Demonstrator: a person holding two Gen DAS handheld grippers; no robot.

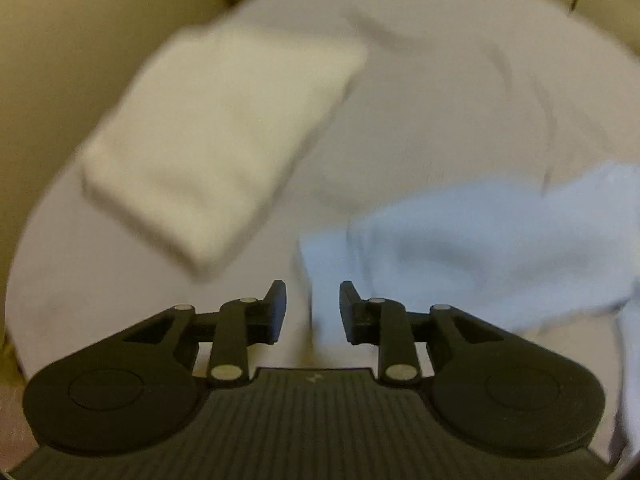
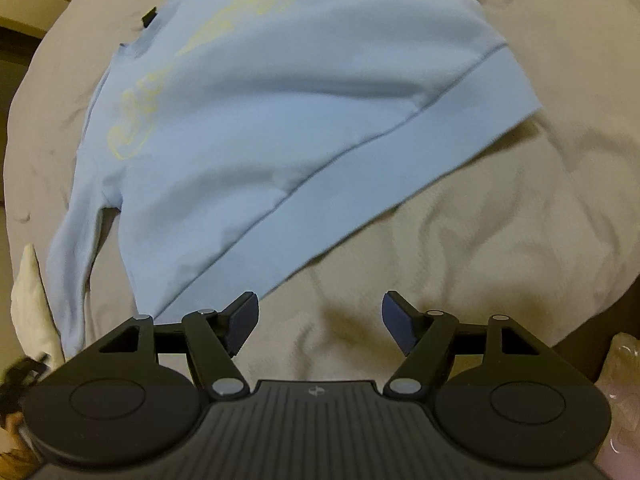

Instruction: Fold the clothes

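Two garments on a beige bedspread [image 2: 500, 216]: one light blue sweatshirt [image 2: 260, 120] spread flat, one white folded cloth [image 1: 216, 136] lying apart from it. Two claws, both empty.

Right claw [image 2: 320, 324] wide open, hovering just above the bedspread beside the sweatshirt's hem band; left fingertip [image 2: 244, 316] at the band's lower corner, contact impossible to judge, right fingertip over bare bedding. Nothing gripped.

Left claw [image 1: 313, 312] partly open, narrower than the right, with a blurred edge of pale blue fabric [image 1: 480, 248] showing through the gap and beyond it; whether touching cannot be told. Nothing clamped between the fingers.

Yellow lettering [image 2: 192, 64] printed across the sweatshirt's chest, seen at a slant and too smeared to read. Small dark tag [image 2: 149, 17] at the neckline, unreadable. Small pale logo mark on each claw's ribbed body, no legible text.

Left view heavily motion-blurred; folded cloth seen there only as a soft rectangle.
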